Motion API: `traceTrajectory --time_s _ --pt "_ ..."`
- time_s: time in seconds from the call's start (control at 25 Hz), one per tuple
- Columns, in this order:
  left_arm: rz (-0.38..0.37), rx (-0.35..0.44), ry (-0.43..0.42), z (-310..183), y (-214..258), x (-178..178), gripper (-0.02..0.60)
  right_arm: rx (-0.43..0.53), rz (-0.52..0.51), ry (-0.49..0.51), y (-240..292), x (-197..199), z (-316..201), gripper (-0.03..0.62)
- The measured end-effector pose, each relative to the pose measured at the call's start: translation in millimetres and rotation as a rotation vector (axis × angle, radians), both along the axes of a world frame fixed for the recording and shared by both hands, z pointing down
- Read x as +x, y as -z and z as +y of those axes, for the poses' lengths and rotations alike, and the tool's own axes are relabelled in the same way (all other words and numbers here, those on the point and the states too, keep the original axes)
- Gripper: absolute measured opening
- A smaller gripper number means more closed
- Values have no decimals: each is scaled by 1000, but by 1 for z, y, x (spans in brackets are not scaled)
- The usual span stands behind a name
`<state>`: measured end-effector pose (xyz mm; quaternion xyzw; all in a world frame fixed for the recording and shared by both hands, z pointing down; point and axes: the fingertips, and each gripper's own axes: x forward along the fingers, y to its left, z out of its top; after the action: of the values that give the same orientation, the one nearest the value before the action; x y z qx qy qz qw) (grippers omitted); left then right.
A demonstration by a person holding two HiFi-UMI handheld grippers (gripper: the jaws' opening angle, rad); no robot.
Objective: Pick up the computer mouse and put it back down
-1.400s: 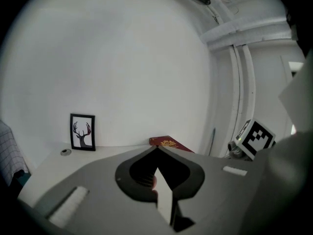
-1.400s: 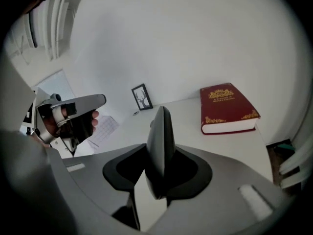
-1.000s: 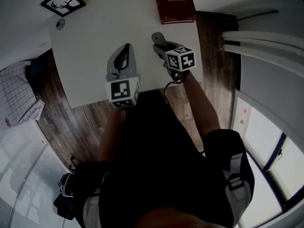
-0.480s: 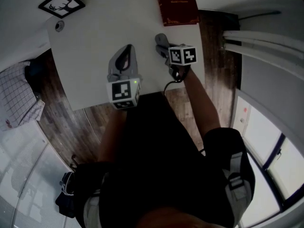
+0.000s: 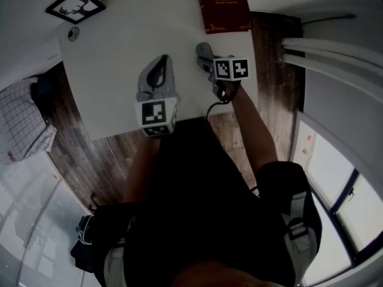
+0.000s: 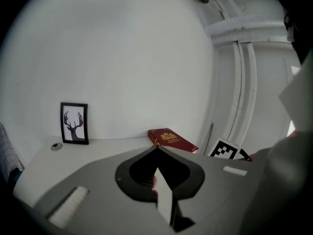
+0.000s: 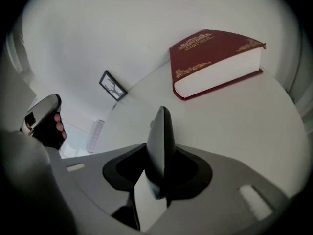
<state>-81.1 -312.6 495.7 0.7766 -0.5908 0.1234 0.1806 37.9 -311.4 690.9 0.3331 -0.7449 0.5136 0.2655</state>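
One dark mouse (image 7: pixel 159 146), slim, seemingly edge-on

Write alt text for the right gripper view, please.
The right tool grips a dark computer mouse, held on edge between its jaws. Beyond it on the white table are a red book and, farther left, a small framed picture.

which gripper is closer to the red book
Right. The right gripper sits just short of the red book; the left gripper is farther back and to its left.
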Motion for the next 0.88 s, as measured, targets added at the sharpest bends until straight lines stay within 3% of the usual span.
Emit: traceTrajectory --time_s 0.44,0.88 --pt "1 -8 -9 -7 -7 13 -1 -12 51 13 -2 3 -1 163" --pt "-2 -8 -30 -8 -8 24 0 96 192 50 3 18 -12 239"
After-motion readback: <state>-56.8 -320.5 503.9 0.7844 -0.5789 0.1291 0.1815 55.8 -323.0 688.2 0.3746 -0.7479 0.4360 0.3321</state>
